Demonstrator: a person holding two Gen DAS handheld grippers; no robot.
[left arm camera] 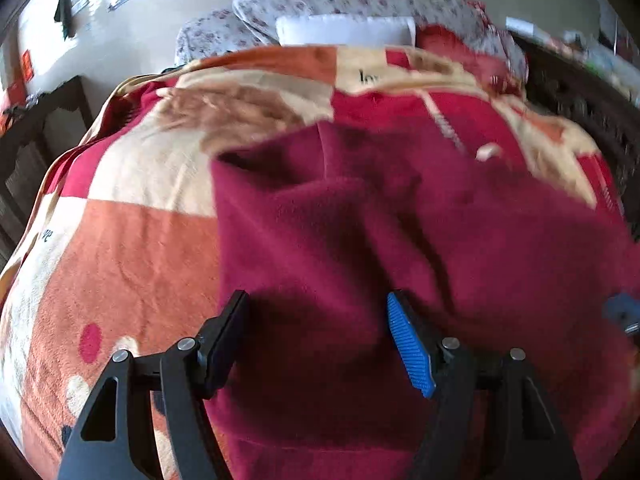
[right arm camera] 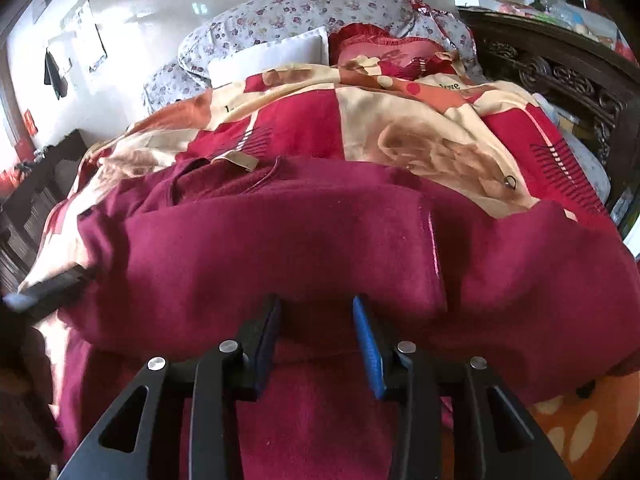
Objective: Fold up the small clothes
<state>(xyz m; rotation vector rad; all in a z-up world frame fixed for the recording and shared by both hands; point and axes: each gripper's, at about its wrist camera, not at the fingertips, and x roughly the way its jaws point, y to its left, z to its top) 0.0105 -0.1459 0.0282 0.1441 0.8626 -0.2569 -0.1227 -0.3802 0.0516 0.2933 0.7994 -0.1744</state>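
A maroon fleece garment [left arm camera: 360,220] lies rumpled on a patchwork blanket [left arm camera: 132,240] on a bed. My left gripper [left arm camera: 318,340] is open, its jaws wide apart just above the garment's near left edge, holding nothing. In the right wrist view the garment [right arm camera: 300,240] lies in a thick fold across the bed. My right gripper [right arm camera: 316,324] is open with its jaws partly apart at the near edge of that fold, with fabric between the fingers but not pinched. The left gripper shows blurred at the left edge of the right wrist view [right arm camera: 44,292].
Floral pillows [right arm camera: 300,12], a white pillow [right arm camera: 272,56] and a red cushion [right arm camera: 380,52] lie at the head of the bed. A dark carved wooden headboard [right arm camera: 560,76] runs along the right. Dark furniture [left arm camera: 40,132] stands left of the bed.
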